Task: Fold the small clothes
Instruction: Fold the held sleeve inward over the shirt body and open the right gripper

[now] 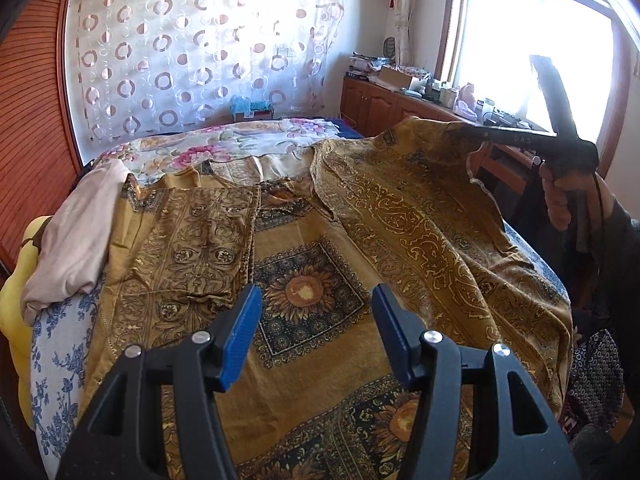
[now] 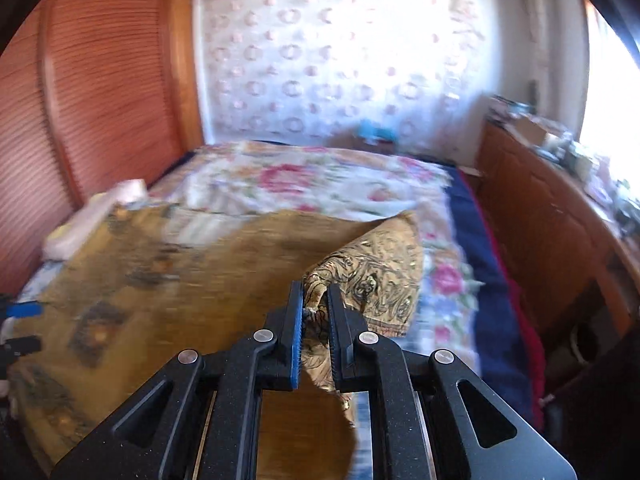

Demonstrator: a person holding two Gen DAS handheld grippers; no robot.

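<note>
A golden-brown patterned garment (image 1: 304, 288) with sunflower squares lies spread on the bed; its left side is folded inward. My left gripper (image 1: 316, 320) is open and empty, hovering just above the garment's middle. My right gripper (image 2: 316, 312) is shut on the garment's right edge (image 2: 372, 272) and holds it lifted above the bed. In the left wrist view the right gripper (image 1: 472, 130) shows at the upper right, with the lifted cloth (image 1: 420, 200) draping down from it. The right wrist view is blurred by motion.
A pinkish-beige garment (image 1: 76, 236) lies on a yellow pillow at the bed's left edge. A floral bedspread (image 1: 224, 144) covers the far bed. A wooden headboard (image 1: 28, 128) stands left. A cluttered wooden cabinet (image 1: 400, 100) runs under the window at right.
</note>
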